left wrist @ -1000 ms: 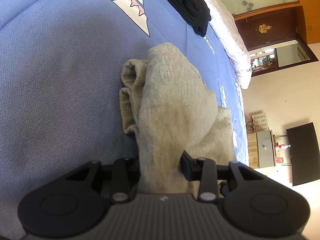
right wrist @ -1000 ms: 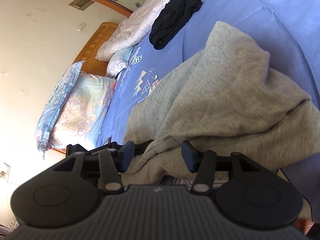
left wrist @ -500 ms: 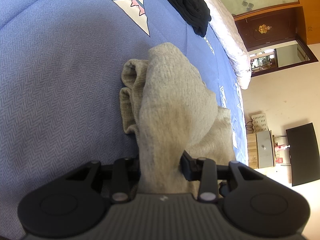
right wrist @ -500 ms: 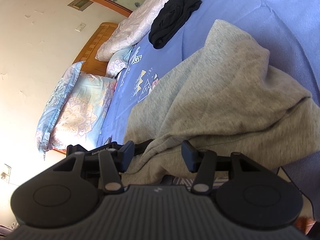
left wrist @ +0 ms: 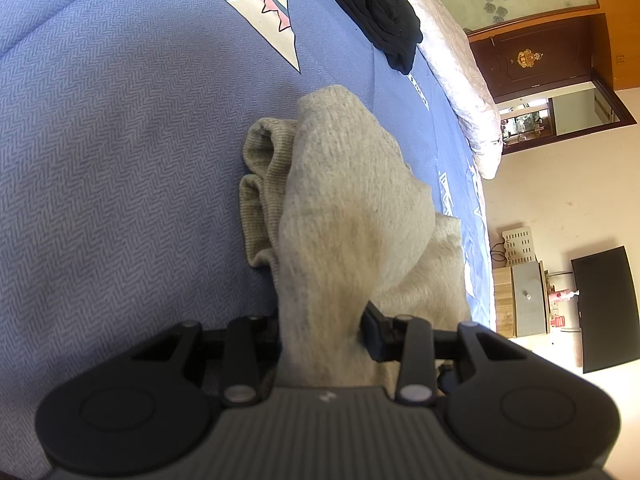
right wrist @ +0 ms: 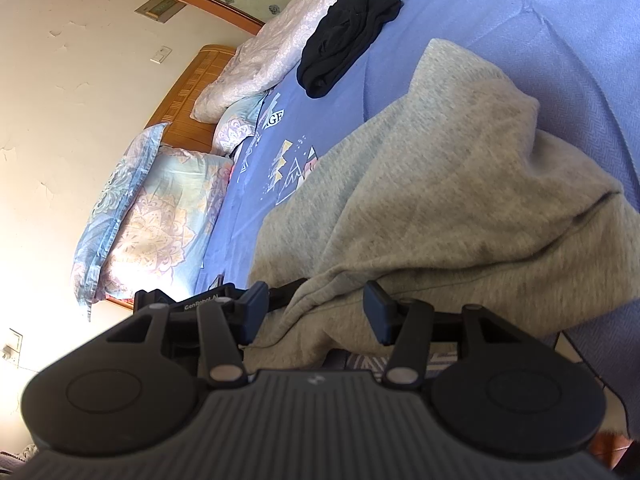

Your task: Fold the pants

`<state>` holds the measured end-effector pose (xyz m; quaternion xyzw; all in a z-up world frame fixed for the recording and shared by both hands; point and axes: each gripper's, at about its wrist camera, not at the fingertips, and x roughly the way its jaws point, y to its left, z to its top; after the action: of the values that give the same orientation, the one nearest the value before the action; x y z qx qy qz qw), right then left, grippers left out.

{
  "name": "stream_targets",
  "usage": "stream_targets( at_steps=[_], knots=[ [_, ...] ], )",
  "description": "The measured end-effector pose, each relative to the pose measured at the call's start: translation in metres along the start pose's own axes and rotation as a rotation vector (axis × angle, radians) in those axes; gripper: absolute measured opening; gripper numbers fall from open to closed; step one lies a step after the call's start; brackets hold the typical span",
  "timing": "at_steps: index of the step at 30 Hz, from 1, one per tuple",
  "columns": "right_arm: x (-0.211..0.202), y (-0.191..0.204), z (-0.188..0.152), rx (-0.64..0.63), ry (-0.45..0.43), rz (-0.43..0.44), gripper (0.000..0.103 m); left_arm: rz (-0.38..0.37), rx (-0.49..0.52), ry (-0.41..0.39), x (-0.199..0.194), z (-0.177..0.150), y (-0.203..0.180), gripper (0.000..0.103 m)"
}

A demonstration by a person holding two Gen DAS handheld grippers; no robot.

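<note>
Grey sweatpants (left wrist: 352, 216) lie bunched on the blue bedspread (left wrist: 120, 160), with the ribbed cuffs (left wrist: 262, 184) folded at the left. My left gripper (left wrist: 320, 332) is shut on a raised fold of the pants, the cloth filling the gap between the jaws. In the right wrist view the same pants (right wrist: 460, 184) spread across the bed. My right gripper (right wrist: 316, 310) has its jaws apart with an edge of the pants lying between them, the fingers (right wrist: 378, 312) not pressing the cloth.
A black garment (left wrist: 376, 8) (right wrist: 344, 32) lies further up the bed near a pale quilt (right wrist: 280, 32). Pillows (right wrist: 148, 216) and a wooden headboard (right wrist: 192, 80) are at the head. A dark door (left wrist: 532, 60), small cabinet (left wrist: 520, 296) and black screen (left wrist: 600, 304) stand beyond the bed edge.
Almost nothing has changed; the right wrist view has shifted very slightly. Both grippers stay where they were on the pants.
</note>
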<state>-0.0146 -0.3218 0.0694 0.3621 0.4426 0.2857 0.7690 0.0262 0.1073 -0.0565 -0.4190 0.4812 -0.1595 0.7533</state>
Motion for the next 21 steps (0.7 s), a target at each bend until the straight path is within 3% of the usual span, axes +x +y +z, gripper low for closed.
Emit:
stream_targets(
  at_steps=[21],
  knots=[
    [0.0031,0.0017,-0.0024,0.008,0.001,-0.006,0.056,-0.009,-0.009,-0.003,0.0024,-0.0024,0.0003,0.035]
  ],
)
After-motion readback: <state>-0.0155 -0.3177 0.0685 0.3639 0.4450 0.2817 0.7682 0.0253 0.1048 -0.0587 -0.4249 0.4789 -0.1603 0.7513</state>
